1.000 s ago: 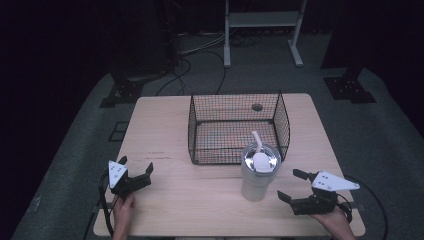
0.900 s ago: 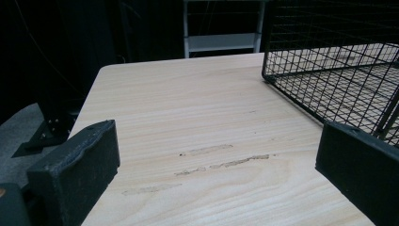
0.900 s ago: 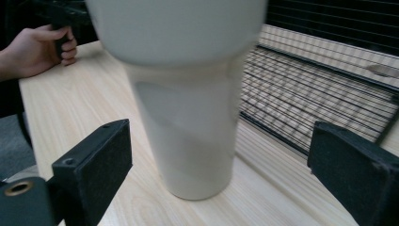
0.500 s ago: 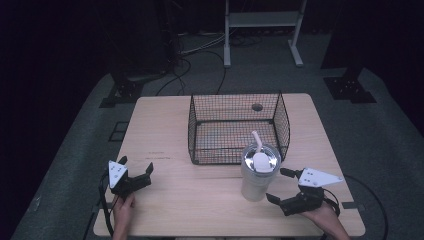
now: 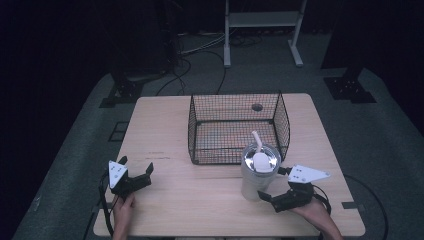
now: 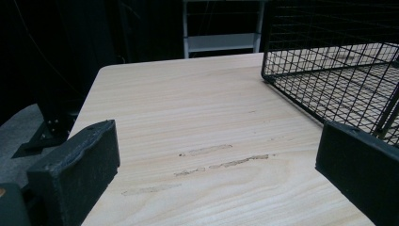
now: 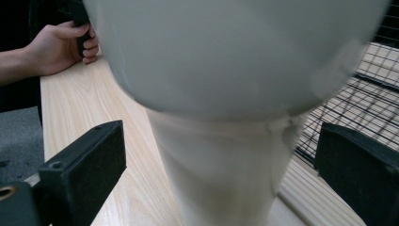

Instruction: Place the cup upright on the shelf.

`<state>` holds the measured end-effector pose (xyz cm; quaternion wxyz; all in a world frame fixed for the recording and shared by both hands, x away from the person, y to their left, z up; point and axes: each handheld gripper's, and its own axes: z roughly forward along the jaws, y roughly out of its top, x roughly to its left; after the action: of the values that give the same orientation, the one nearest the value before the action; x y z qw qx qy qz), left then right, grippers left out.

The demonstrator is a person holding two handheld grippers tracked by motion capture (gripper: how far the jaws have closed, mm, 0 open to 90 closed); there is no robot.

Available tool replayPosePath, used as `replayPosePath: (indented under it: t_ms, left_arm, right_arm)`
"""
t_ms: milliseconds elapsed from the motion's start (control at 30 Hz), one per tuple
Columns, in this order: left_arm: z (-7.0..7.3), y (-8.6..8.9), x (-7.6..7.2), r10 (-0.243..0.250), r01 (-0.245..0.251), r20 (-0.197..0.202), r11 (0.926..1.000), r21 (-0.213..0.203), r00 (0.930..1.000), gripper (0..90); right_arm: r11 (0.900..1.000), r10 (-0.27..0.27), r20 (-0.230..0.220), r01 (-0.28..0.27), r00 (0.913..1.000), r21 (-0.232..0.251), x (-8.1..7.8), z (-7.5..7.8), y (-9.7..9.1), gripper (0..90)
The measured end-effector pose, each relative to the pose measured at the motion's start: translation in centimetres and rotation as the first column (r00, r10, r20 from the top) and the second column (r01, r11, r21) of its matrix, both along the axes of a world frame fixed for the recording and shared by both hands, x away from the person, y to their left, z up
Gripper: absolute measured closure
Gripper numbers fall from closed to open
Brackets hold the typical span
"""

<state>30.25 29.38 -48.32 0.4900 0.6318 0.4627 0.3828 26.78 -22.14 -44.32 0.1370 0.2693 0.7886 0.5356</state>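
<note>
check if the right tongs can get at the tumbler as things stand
Probably yes: the right tongs are open, with the tumbler standing on the table between the jaws and nothing in the way.

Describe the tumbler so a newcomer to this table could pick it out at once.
Find the black wire basket on the wooden table. Just outside its near right corner stands the tumbler, upright, pale, with a lid and straw, between the open right gripper jaws.
</note>
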Motion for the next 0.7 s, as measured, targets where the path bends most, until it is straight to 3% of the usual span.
replayPosePath:
  t_ms: [133,700]
  left_arm:
    - [0.0,0.0,0.0,0.000,0.000,0.000,1.0000,0.001,1.0000,0.0]
    - [0.0,0.0,0.0,-0.001,0.001,0.001,1.0000,0.002,1.0000,0.0]
  right_arm:
    - [1.0000,0.001,0.014,-0.001,0.9999,-0.002,0.3,-0.1,0.4,2.2]
    - [0.9956,-0.002,0.080,-0.006,0.9968,0.093,1.5,-0.9,2.1,2.2]
